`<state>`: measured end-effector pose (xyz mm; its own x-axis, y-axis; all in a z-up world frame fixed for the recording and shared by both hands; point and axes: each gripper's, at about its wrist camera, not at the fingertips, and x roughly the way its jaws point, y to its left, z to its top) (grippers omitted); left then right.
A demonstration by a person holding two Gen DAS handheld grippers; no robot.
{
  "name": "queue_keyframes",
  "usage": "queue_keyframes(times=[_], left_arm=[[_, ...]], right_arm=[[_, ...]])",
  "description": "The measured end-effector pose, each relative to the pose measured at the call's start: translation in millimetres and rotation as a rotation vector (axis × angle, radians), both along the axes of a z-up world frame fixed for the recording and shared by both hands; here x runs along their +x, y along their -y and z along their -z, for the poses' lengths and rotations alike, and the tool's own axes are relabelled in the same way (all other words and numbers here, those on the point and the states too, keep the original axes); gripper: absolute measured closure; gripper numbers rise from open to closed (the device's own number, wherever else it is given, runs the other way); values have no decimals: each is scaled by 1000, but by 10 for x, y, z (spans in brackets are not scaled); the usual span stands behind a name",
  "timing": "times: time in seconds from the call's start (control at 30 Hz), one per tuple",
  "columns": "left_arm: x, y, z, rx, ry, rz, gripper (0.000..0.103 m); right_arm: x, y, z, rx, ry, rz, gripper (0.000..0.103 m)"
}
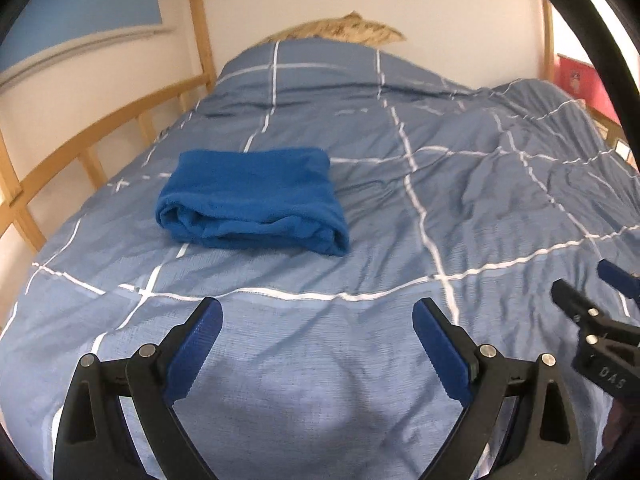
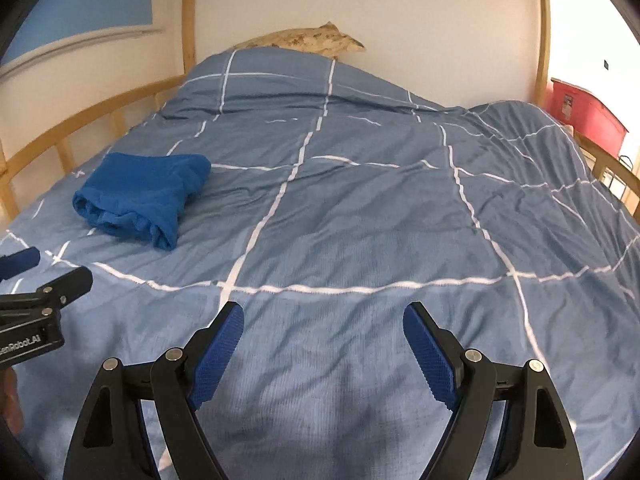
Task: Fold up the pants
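Toward the left edge of the bed [image 1: 400, 208], near the wooden rail [image 1: 92, 120], the blue pants [image 1: 252, 200] lay in a thick folded bundle on the checked cover, well apart from both claws. The left claw [image 1: 318, 316] hovered over the bed's near edge with its fingers spread wide and nothing between them; the right claw [image 2: 324, 320] hung likewise, apart and empty, farther toward the bed's middle. The pants looked like fleece: soft, light and limp, likely to sag and slide open if lifted by a single layer. The rolled near edge showed several loose layers, so a pinch there would probably need to catch the whole stack. The smoother far fold looked like the firmer place to grip, and nothing about the cloth seemed fragile.
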<state>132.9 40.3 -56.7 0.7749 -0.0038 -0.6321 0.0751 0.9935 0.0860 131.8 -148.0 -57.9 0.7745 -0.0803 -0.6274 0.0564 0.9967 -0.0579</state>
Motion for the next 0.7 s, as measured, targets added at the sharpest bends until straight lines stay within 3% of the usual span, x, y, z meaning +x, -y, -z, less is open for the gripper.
queue_keyframes(times=[0.33,0.7], left_arm=[[-547,73,-207,9,34,-11,4],[-1055,118,-484,2,73,20,1]], right_arm=[[-408,66,-154,29,68,-1,20],[-927,51,-378,10,76,21,20]])
